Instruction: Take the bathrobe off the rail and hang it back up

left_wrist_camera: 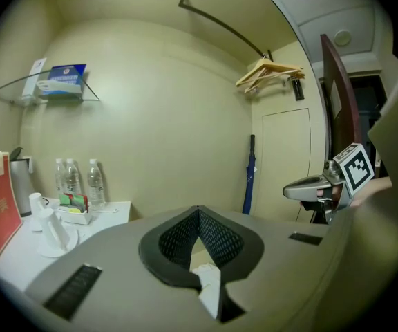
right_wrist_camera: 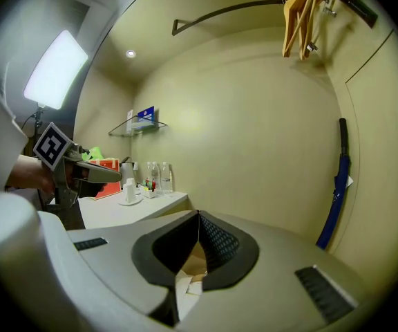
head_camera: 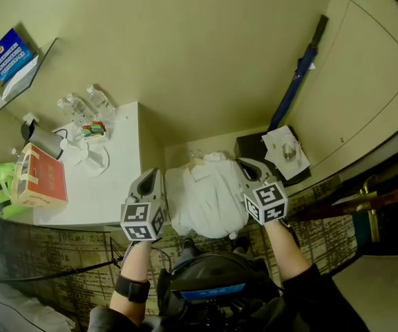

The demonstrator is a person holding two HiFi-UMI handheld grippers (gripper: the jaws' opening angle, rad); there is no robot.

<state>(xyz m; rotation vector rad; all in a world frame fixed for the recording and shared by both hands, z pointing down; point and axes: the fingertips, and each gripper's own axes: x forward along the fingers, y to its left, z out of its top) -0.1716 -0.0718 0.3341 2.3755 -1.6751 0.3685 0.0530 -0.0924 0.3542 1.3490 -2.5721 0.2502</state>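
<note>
A bunched white bathrobe [head_camera: 206,198] hangs between my two grippers in the head view. My left gripper [head_camera: 155,177] is shut on the robe's left side, and a scrap of white cloth [left_wrist_camera: 207,283] shows between its jaws. My right gripper [head_camera: 246,166] is shut on the robe's right side, with white cloth [right_wrist_camera: 184,287] pinched in its jaws. The dark curved rail [left_wrist_camera: 221,24] runs high along the wall, also seen as the rail [right_wrist_camera: 230,8] in the right gripper view. Bare wooden hangers [left_wrist_camera: 269,72] dangle from its right end, and the same hangers [right_wrist_camera: 307,14] show overhead on the right.
A white table [head_camera: 106,192] on the left carries water bottles [head_camera: 81,106], a kettle [head_camera: 41,138] and a red box [head_camera: 41,177]. A blue umbrella [head_camera: 297,75] leans against the wall. A black box [head_camera: 261,147] with paper on top sits by a closed door [head_camera: 365,75]. A glass shelf [left_wrist_camera: 43,92] is mounted high on the left.
</note>
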